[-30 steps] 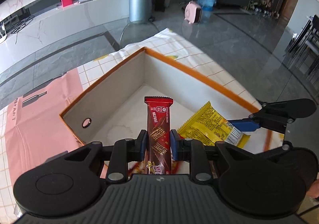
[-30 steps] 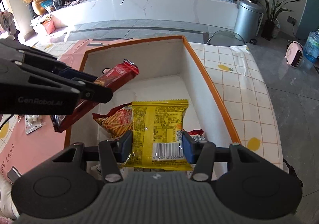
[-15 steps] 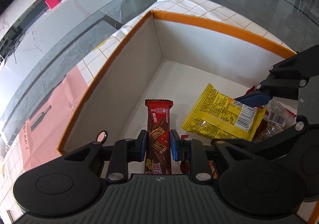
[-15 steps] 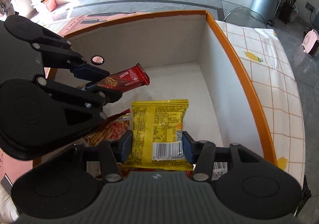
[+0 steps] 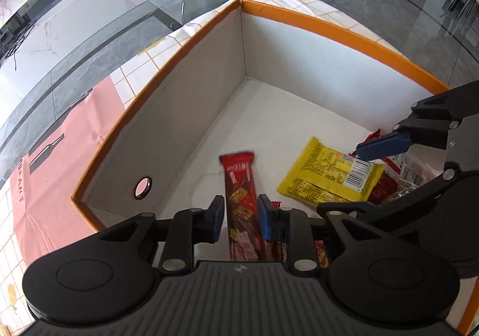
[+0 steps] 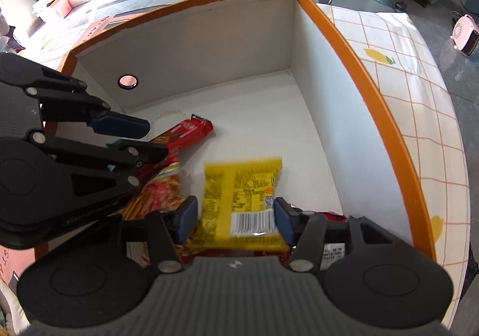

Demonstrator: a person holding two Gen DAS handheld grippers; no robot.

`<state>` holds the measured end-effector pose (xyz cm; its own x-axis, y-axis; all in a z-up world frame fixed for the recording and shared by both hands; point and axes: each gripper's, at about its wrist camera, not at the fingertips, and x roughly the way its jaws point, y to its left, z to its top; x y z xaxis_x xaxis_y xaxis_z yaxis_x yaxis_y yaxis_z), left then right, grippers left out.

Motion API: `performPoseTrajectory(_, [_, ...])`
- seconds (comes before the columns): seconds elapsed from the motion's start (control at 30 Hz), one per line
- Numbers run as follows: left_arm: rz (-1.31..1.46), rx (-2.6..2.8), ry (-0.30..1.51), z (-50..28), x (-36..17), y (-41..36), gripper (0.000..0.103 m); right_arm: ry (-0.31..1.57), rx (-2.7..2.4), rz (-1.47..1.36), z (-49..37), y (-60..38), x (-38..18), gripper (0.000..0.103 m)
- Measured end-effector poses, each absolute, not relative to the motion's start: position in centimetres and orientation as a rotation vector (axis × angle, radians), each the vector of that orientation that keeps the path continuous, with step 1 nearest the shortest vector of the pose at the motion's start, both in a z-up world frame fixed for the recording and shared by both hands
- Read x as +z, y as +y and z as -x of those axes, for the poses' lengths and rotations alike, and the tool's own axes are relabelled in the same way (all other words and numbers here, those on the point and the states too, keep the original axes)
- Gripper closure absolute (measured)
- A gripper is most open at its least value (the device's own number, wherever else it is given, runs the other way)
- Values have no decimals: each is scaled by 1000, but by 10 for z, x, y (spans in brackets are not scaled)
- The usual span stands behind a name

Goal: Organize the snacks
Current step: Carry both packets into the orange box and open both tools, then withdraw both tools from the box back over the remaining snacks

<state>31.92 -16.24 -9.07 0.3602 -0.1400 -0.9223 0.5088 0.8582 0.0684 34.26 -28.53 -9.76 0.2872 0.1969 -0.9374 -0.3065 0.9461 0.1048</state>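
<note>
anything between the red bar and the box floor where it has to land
Nothing visible. The left claw is inside the box with its fingers parted around the red bar, and the white floor ahead of the bar is bare. The yellow packet lies off to its right, apart from it.

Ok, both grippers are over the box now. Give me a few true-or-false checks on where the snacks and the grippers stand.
1. The left gripper has its fingers open on either side of the red bar. True.
2. The yellow packet is still outside the box. False: it lies inside the orange-rimmed box, between the open fingers of the right gripper.
3. The box has a round hole in one wall. True: the hole shows in the left wall.
4. The box holds only those two snacks. False: other packets lie beneath and beside them.
</note>
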Motion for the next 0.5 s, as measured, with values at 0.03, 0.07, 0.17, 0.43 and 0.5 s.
performPoseTrajectory(0.03, [-365, -433, 1126, -317, -87, -160, 66, 1227, 331, 110, -340, -285, -94, 37])
performPoseTrajectory(0.07, [-362, -440, 1113, -314, -83, -159, 66, 1221, 328, 114, -337, -285, -91, 37])
performPoseTrajectory(0.17, [-347, -452, 1071, -302, -68, -153, 61, 1204, 318, 110, -327, -287, -78, 37])
performPoseTrajectory(0.43, [-199, -449, 892, -252, -17, -105, 59, 1070, 271, 63, -282, -276, -38, 36])
performPoseTrajectory(0.5, [-164, -425, 854, -238, -4, -88, 59, 1021, 286, 33, -267, -270, -25, 36])
